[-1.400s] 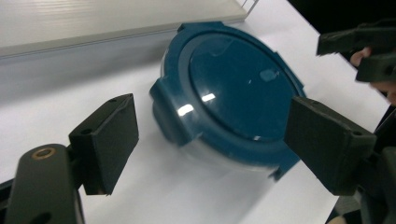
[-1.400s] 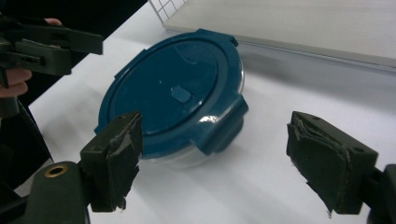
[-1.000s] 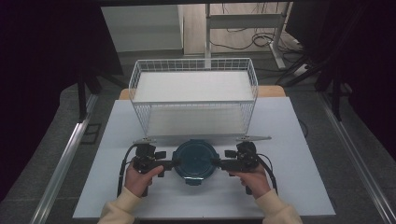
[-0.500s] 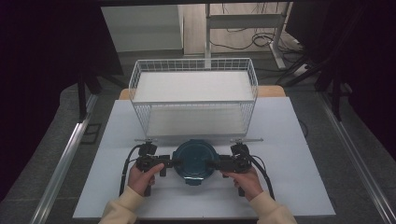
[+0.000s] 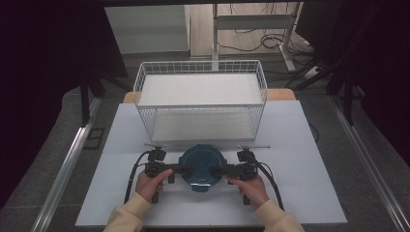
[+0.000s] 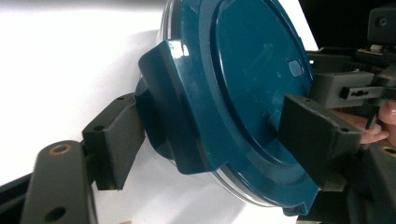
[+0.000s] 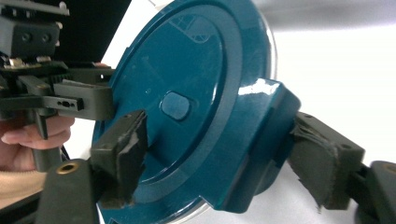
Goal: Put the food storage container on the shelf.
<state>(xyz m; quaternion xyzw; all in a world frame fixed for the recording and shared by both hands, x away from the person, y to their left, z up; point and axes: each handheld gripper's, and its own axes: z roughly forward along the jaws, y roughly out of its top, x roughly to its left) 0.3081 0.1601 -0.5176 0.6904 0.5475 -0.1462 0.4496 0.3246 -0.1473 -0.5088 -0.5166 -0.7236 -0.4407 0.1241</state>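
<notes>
Dim room, dark surroundings, cables on floor beyond. White bench (image 5: 309, 145), metal rails at sides. White wire basket (image 5: 200, 99) at far middle. Teal round lidded container (image 5: 202, 166) on bench just before basket. Left tool (image 5: 183, 169), right tool (image 5: 218, 170): jaws just closing, straddling container's 2 side latches; contact unclear.

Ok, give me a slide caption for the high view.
Two hand-held grippers, left and right, jaws closing on opposite side clips of a teal-lidded container before a white wire basket.
</notes>
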